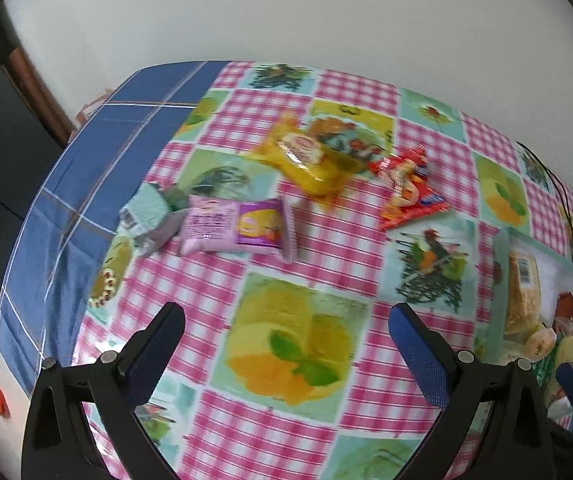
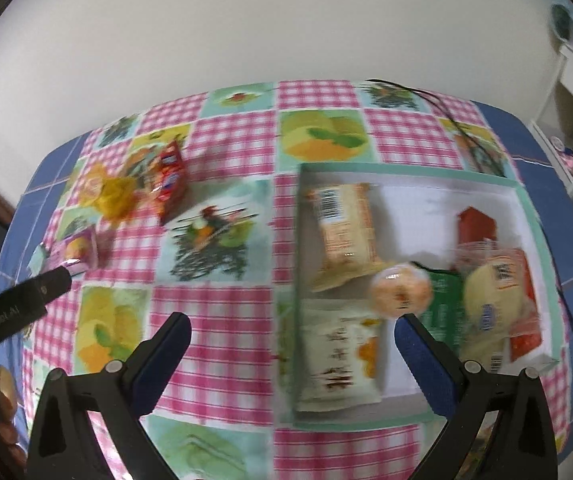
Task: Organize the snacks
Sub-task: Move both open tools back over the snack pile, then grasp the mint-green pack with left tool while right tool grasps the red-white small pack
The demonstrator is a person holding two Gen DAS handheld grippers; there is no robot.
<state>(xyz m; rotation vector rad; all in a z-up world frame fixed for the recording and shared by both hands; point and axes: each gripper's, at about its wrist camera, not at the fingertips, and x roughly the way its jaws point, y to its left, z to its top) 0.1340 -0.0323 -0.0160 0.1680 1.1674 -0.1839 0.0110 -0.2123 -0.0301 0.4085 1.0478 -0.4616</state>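
Both the left tool point(image 1: 286, 316) and right tool point(image 2: 292, 322) hang wide open and empty, evidently between picks, with loose packets like the purple foil-wrapped cake packet point(image 1: 238, 228) awaiting the shallow white cardboard box point(image 2: 406, 172) on the desk point(image 2: 210, 320).

Left gripper point(image 1: 286, 320): jaws spread wide, nothing between the blue pads point(image 1: 422, 356), pointing steeply down. Right gripper point(image 2: 292, 328): jaws likewise spread wide, empty, angled steeply down. In the right wrist view the left gripper's black finger shows at the left edge. Both frames are motion-blurred, so the fingertips appear clear of any contact, though not certain.
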